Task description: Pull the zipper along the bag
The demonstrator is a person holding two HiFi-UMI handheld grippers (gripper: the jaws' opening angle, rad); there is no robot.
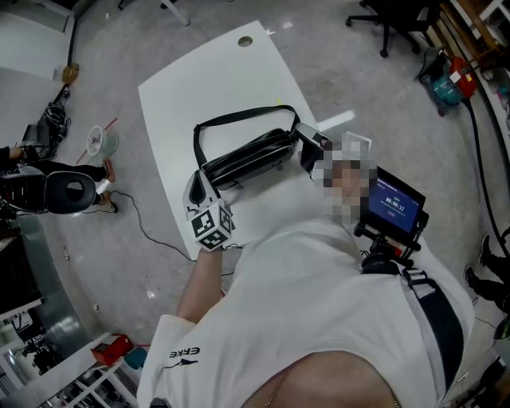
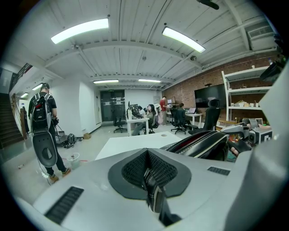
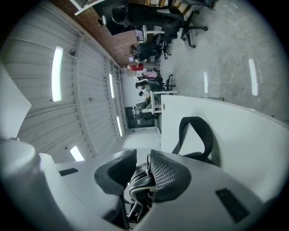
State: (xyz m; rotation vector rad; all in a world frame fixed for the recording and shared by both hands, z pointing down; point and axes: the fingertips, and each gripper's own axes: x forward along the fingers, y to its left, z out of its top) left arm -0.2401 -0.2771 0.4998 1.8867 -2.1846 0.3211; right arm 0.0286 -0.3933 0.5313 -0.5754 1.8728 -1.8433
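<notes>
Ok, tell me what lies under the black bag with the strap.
The glossy black bag lies on the white tabletop, and its strap is looped on the same surface. The patch directly beneath the bag is covered, so anything there cannot be seen.

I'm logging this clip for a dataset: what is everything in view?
bag: one, black, lying on the table.
strap: one, black, looped on the table behind the bag.
table: one, white, under the bag.
office chair: one, black, on the floor beyond the table.
cup: one, pale, on the floor beside the table.
bystander: one, dark clothes, standing on the floor left of the table.
screen: one, black, blue display, at the person's chest.
left tool: one, grey, shut on one end of the bag.
right tool: one, grey, shut on the other end.
</notes>
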